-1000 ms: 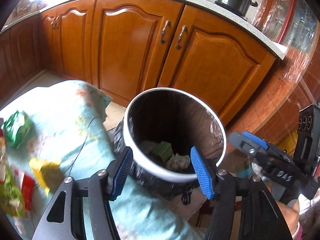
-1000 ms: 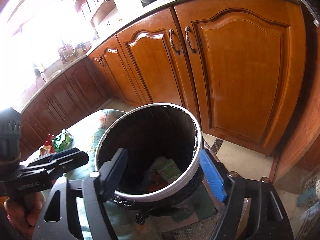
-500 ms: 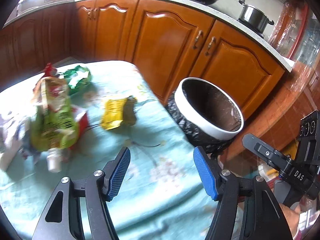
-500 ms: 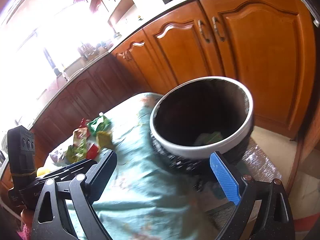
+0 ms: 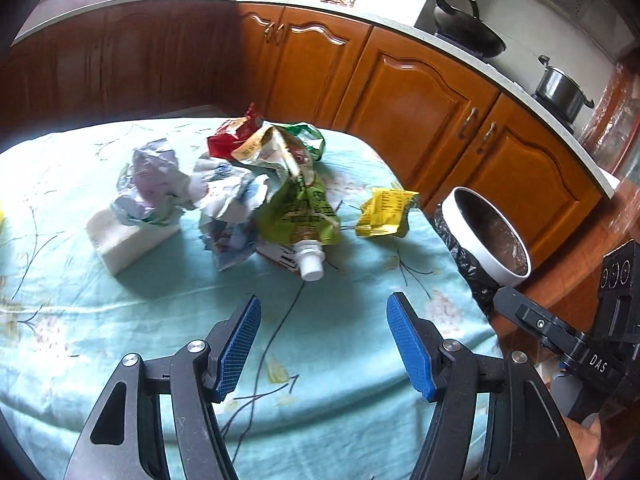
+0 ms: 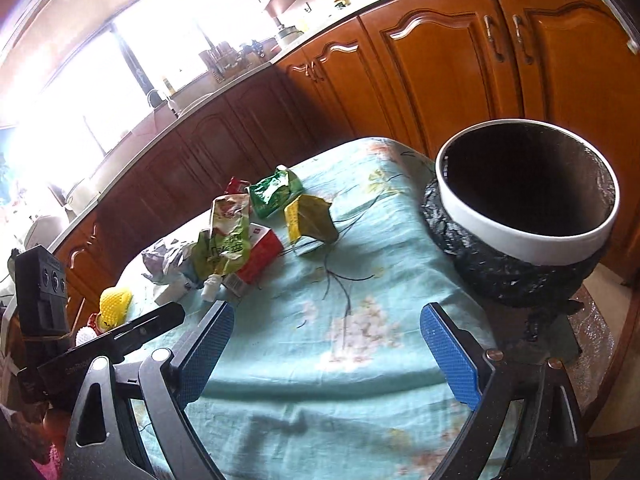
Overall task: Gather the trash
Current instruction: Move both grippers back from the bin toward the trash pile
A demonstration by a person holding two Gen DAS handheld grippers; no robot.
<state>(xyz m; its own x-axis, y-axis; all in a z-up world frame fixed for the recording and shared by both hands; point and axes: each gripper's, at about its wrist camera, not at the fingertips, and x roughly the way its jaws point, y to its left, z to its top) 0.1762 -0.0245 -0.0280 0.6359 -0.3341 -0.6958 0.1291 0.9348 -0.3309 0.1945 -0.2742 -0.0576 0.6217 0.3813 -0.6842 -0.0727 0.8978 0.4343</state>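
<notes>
A pile of trash lies on the light blue floral tablecloth (image 5: pixel 120 320): a green spouted pouch (image 5: pixel 298 216), a yellow wrapper (image 5: pixel 386 212), crumpled paper (image 5: pixel 154 184) and a red and green bag (image 5: pixel 264 136). The white-rimmed bin (image 5: pixel 490 232) with a black liner stands off the table's right edge. My left gripper (image 5: pixel 324 344) is open and empty, just short of the pouch's white cap. My right gripper (image 6: pixel 328 356) is open and empty over the cloth, left of the bin (image 6: pixel 528 200). The pouch (image 6: pixel 226 240) and yellow wrapper (image 6: pixel 308 220) also show in the right wrist view.
A white block (image 5: pixel 128 236) lies under the crumpled paper. Wooden kitchen cabinets (image 5: pixel 420 108) run behind the table, with a wok (image 5: pixel 468 28) and a pot (image 5: pixel 562 88) on the counter. A yellow object (image 6: pixel 116 304) sits at the table's left side.
Both grippers have swung left, away from above the bin and over the table. The trash pile now lies straight ahead of my left gripper. Both stay open and empty.
</notes>
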